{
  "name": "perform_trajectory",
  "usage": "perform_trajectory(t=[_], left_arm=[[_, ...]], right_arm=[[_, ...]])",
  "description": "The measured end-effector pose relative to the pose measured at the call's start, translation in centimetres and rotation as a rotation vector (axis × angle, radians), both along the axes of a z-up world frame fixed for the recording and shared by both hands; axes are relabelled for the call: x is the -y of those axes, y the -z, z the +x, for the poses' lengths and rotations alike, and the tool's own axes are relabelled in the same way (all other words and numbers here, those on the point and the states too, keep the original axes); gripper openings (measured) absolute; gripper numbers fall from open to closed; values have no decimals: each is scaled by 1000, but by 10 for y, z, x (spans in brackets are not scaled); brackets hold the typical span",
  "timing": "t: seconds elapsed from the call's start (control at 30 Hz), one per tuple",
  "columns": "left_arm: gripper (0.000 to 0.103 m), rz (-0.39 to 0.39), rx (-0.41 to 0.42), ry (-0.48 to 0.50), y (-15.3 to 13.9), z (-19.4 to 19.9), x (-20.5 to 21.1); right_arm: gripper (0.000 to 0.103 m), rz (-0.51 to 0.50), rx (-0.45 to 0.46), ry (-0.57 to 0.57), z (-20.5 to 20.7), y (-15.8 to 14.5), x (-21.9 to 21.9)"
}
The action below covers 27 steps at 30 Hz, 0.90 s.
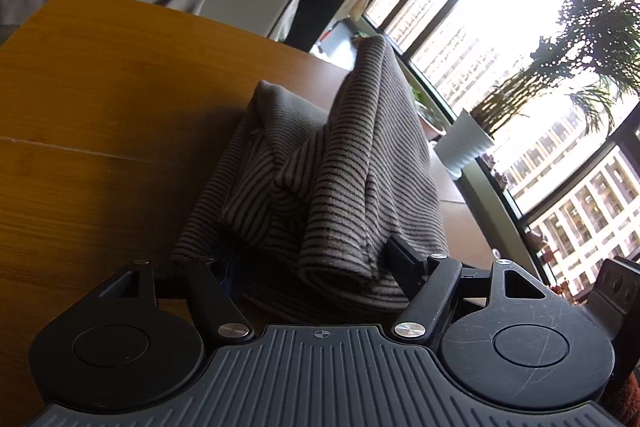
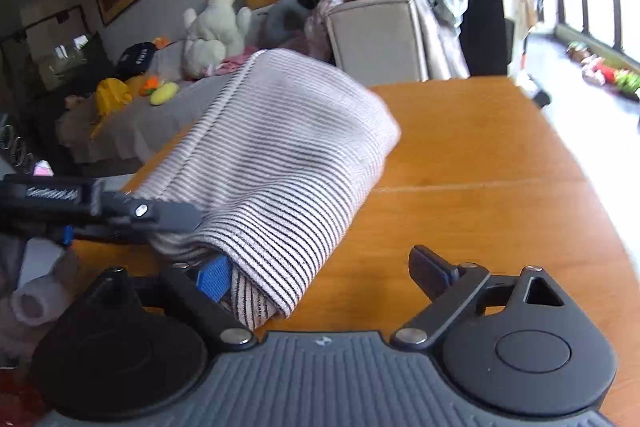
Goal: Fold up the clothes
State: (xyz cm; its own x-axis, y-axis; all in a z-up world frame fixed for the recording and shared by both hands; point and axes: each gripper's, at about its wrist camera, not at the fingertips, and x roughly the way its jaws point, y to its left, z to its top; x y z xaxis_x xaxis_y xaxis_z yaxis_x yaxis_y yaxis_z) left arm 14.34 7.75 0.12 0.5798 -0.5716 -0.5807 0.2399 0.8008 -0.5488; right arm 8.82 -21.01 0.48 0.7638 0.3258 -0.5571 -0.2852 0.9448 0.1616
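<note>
A grey striped garment lies in a thick folded bundle on the wooden table. My left gripper is open, its two fingers wide apart on either side of the bundle's near end. In the right wrist view the same garment bulges up at the left. My right gripper is open too: its blue-padded left finger is tucked into the cloth's near fold, while its right finger stands free above bare table. The left gripper reaches into the fold from the left.
Behind the table stands a sofa with plush toys, and a beige bin heaped with clothes. A white potted plant and large windows are to the right. The table's edge curves away at right.
</note>
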Motion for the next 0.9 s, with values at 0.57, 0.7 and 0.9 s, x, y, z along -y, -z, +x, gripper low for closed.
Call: perform_trajectory(t=[0.57, 0.7, 0.9], left_arm=[[71, 120, 116, -152, -28, 2, -19], [52, 179, 58, -157, -13, 12, -10], [46, 185, 71, -104, -10, 8, -4]], right_arm=[[93, -189, 322, -148, -18, -36, -79], [85, -322, 302, -165, -5, -4, -102], [71, -150, 250, -115, 5, -13, -75]])
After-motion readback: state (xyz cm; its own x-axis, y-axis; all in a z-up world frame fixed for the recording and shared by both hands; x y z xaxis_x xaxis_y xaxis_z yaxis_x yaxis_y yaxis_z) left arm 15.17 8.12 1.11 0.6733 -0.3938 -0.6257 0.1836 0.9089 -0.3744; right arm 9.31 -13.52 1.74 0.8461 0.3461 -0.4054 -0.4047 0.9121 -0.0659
